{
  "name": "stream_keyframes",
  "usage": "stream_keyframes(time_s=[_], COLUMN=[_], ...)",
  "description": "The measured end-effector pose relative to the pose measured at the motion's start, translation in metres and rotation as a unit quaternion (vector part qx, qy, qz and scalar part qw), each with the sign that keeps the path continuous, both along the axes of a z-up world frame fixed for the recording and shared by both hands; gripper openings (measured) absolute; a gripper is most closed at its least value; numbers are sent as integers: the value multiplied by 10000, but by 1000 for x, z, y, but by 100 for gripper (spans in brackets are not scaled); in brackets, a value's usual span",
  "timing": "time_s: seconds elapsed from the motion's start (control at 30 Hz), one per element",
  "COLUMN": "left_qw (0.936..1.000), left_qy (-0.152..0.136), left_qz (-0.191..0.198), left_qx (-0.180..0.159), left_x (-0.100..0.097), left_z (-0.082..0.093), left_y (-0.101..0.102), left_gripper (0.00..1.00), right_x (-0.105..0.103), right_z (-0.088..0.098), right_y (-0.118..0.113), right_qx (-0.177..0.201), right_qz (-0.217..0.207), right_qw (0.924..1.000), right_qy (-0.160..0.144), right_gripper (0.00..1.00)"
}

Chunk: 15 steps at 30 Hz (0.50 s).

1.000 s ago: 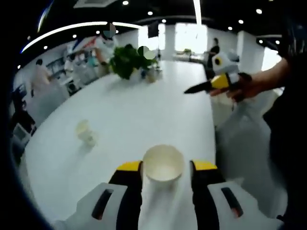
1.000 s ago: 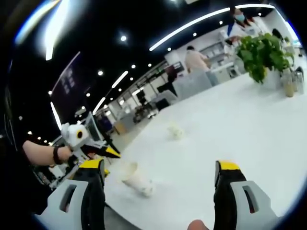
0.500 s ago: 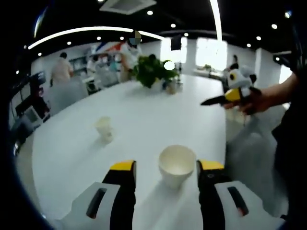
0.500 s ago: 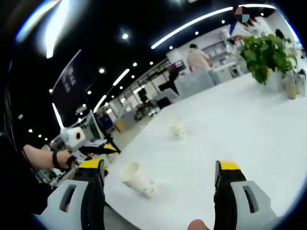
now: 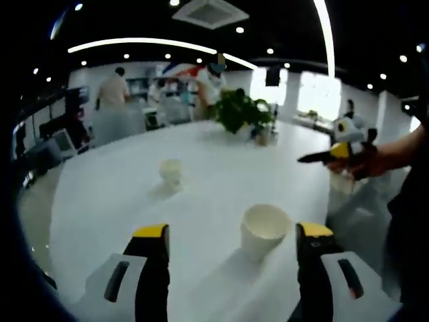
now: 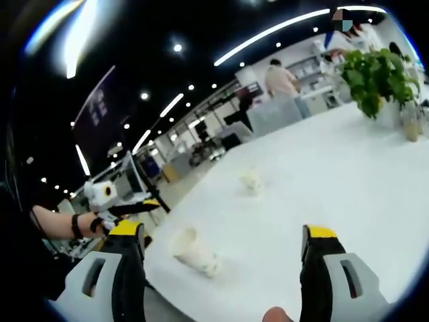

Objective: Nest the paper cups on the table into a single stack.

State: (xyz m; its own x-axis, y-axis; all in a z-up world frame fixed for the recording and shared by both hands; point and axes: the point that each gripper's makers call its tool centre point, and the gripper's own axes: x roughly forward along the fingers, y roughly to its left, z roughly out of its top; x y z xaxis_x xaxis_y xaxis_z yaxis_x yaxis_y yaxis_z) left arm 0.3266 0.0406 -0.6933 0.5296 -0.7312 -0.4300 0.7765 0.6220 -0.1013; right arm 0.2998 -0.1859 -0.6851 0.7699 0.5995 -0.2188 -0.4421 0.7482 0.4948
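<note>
A white paper cup (image 5: 265, 231) stands upright on the white table (image 5: 120, 194), just ahead of my open left gripper (image 5: 232, 236) and nearer its right jaw. A second, smaller-looking cup (image 5: 170, 172) stands farther out to the left. In the right gripper view the near cup (image 6: 193, 251) sits close to the table edge, ahead of the left jaw of my open right gripper (image 6: 224, 236), and the far cup (image 6: 252, 182) stands mid-table. The right gripper (image 5: 335, 153) hangs in a hand at the right of the left gripper view; the left gripper (image 6: 117, 198) shows at the left of the right gripper view.
A potted green plant (image 5: 241, 111) with small containers beside it stands at the table's far end. People stand by desks and shelves beyond the table. The table edge (image 6: 164, 282) runs close below the near cup.
The left gripper's camera has swung, so the near cup now sits right of centre between the jaws and slightly farther off. The right gripper view has barely shifted. Both cups stay put.
</note>
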Motion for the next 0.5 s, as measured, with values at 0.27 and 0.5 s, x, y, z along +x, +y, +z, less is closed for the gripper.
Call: stream_keyframes(time_s=[0.27, 0.5], left_qw=[9996, 9990], left_qy=[18, 15], left_qz=[269, 431], left_qx=[-47, -134], left_x=[0, 3], left_z=[-2, -2], left_y=[9, 12], left_gripper=[93, 100], right_x=[8, 14], right_z=[1, 1], right_y=[11, 16], right_qx=[-137, -180], right_qz=[137, 215], right_qw=[9998, 9996], right_qy=[-35, -69], right_gripper=[100, 100])
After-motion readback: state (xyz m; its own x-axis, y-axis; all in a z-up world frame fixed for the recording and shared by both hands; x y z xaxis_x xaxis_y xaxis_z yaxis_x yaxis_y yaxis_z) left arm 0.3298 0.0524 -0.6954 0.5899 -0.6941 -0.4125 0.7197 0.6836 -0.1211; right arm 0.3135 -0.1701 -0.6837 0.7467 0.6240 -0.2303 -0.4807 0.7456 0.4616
